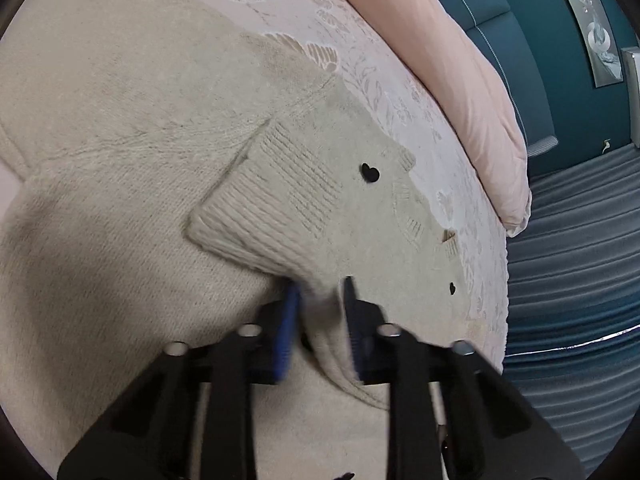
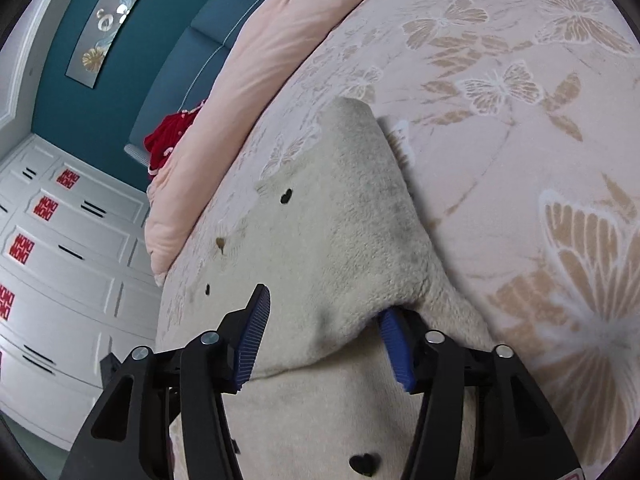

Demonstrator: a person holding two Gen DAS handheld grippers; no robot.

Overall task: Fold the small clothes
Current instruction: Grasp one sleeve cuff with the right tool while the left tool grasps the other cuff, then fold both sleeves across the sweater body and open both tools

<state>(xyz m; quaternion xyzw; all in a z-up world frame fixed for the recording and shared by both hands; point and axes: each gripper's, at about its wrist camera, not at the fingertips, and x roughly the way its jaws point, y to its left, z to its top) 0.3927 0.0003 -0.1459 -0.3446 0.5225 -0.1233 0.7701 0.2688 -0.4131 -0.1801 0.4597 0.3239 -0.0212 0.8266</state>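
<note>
A cream knitted cardigan (image 1: 132, 128) with black heart buttons (image 1: 370, 172) lies on a pink bed cover. Its ribbed sleeve cuff (image 1: 256, 208) is folded over the body. My left gripper (image 1: 322, 292) is shut on a fold of the cardigan's knit near the cuff. In the right wrist view the same cardigan (image 2: 340, 208) is bunched up into a raised fold. My right gripper (image 2: 326, 314) is open, its blue pads (image 2: 256, 324) standing wide apart on either side of that fold, the right pad partly tucked under the cloth.
The bed cover (image 2: 520, 100) has a butterfly pattern. A rolled pink quilt (image 1: 460, 80) lies along the bed's far side, with a red garment (image 2: 168, 140) beside it. A teal headboard (image 1: 540, 60) and white drawers (image 2: 60, 240) stand beyond the bed edge.
</note>
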